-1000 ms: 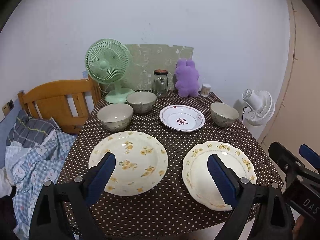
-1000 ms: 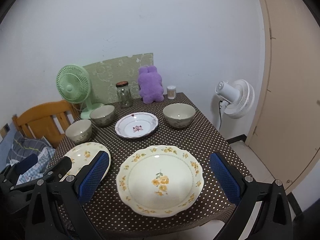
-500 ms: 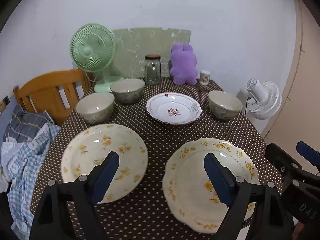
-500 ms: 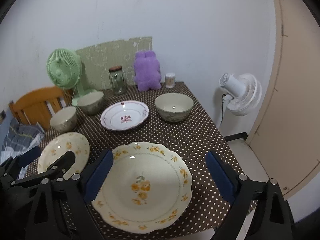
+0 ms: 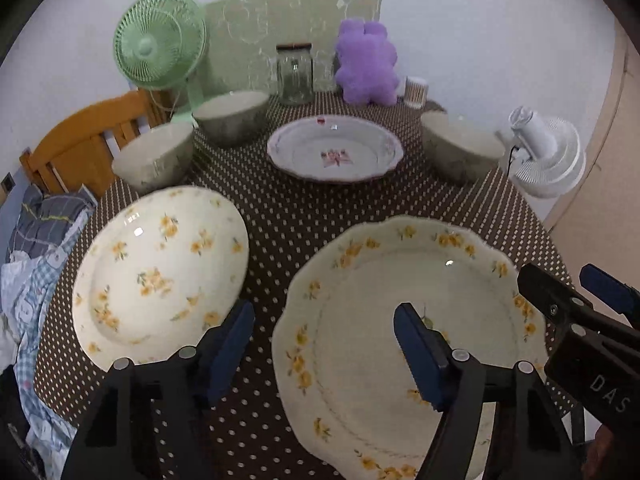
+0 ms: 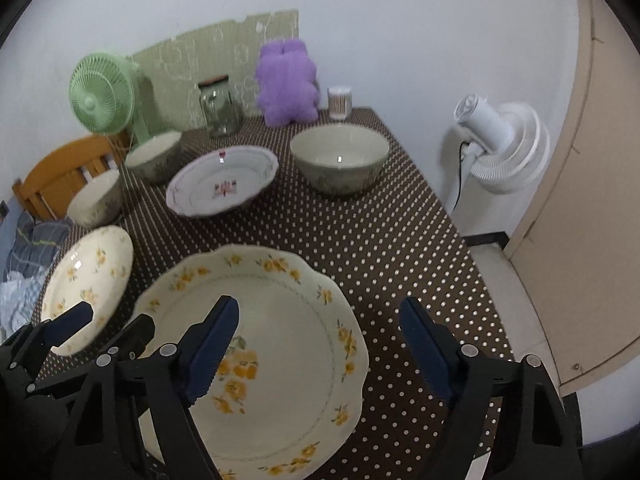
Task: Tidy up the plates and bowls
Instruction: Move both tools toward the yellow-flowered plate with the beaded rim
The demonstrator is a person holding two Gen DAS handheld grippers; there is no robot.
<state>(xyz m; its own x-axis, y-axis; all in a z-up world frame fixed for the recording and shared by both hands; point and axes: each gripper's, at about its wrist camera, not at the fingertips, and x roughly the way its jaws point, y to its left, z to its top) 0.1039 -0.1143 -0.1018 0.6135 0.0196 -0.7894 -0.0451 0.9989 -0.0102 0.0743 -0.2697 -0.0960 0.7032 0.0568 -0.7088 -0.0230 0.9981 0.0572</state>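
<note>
Fingers on both our grippers closing, nothing pinched: left gripper (image 5: 324,344) spans the near-left rim of the scalloped plate (image 5: 400,320), right gripper (image 6: 320,340) its right rim. Round floral plate (image 5: 160,272) sits left on the surface (image 5: 304,208). Farther: red-motif plate (image 5: 335,154), three bowls (image 6: 339,158).

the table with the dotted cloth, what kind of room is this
Probably a small home dining corner: a table set with flowered plates and bowls, a wooden chair, and a purple plush toy against the wall.
</note>
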